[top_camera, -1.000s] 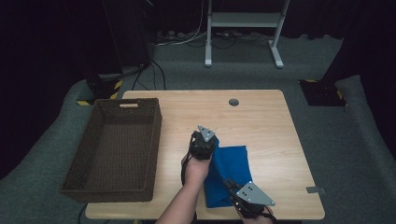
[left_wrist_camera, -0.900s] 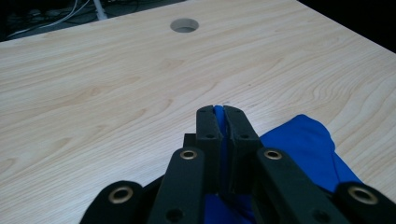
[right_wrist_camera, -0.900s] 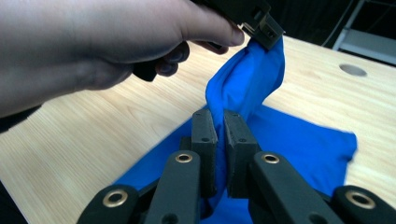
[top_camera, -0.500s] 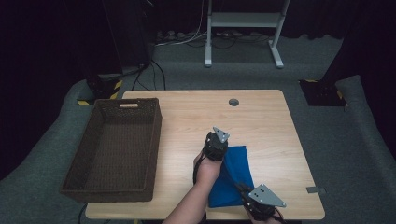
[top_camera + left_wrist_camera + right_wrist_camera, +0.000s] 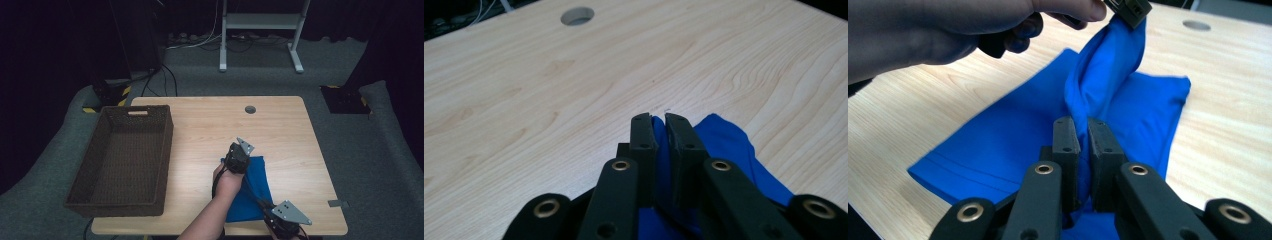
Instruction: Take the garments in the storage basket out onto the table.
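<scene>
A blue cloth (image 5: 255, 186) lies on the wooden table (image 5: 210, 125) near its front edge. My left gripper (image 5: 239, 156) is shut on a far fold of the cloth. In the left gripper view the blue fabric (image 5: 724, 140) sits between the jaws of the left gripper (image 5: 659, 120), which have just been opening a little. My right gripper (image 5: 273, 214) is shut on the near end of the same raised fold. In the right gripper view the cloth (image 5: 1013, 145) rises from my right gripper (image 5: 1083, 122) to the left gripper (image 5: 1128, 10) and the hand (image 5: 973, 30).
A dark woven basket (image 5: 150, 165) stands on the table's left side. A round cable hole (image 5: 250, 109) lies near the far edge. A white metal frame (image 5: 260, 22) stands on the floor beyond the table.
Both grippers have moved to the right and a little toward the front edge, and the cloth's fold has gone with them.
</scene>
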The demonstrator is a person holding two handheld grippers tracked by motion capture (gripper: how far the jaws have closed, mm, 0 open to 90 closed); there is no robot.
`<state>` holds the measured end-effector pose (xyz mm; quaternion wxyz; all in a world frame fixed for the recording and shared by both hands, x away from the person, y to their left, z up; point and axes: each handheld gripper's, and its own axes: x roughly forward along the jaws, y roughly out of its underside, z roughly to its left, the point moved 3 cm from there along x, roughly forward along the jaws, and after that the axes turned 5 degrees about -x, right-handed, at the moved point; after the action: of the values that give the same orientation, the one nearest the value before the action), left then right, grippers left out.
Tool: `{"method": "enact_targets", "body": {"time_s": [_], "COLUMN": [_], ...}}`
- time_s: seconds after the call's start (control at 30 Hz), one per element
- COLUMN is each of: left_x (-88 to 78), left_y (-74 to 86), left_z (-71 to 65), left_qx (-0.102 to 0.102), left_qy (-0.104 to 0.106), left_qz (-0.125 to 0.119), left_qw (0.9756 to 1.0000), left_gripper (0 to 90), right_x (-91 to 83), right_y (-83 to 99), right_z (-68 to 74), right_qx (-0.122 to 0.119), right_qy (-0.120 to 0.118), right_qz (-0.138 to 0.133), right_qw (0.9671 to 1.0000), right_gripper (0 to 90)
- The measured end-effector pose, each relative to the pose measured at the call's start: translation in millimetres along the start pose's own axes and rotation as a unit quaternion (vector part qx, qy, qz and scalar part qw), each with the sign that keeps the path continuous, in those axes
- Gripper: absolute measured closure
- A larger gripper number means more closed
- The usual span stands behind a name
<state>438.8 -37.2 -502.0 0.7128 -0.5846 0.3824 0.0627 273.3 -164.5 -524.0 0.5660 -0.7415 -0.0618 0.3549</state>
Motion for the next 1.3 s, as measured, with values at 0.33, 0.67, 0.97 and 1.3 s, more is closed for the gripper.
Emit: {"method": "enact_targets", "body": {"time_s": [0.33,0.67,0.97,1.3], "left_x": [15.0,0.8,-27.0,-51.5], "left_y": [3.1,7.8,32.9,80.5], "left_z": [-11.5,-3.7,24.0,38.1], "left_qx": [0.008,-0.026,-0.041,-0.039], "left_qy": [0.010,0.042,0.033,0.030], "left_qz": [0.015,-0.008,-0.013,0.001], "left_qw": [0.9998,0.9987,0.9985,0.9988], "left_gripper": [79.3,44.3,37.0,30.3], "right_x": [6.7,7.7,9.0,11.4], "right_y": [21.8,28.8,29.6,31.1], "right_z": [-10.8,-11.7,-10.7,-8.8], "right_qx": [0.039,0.044,0.040,0.034], "right_qy": [0.002,0.000,0.004,0.005], "right_qz": [0.035,0.044,0.047,0.052], "right_qw": [0.9986,0.9980,0.9981,0.9981], "right_gripper": [82.6,80.7,79.3,77.7]}}
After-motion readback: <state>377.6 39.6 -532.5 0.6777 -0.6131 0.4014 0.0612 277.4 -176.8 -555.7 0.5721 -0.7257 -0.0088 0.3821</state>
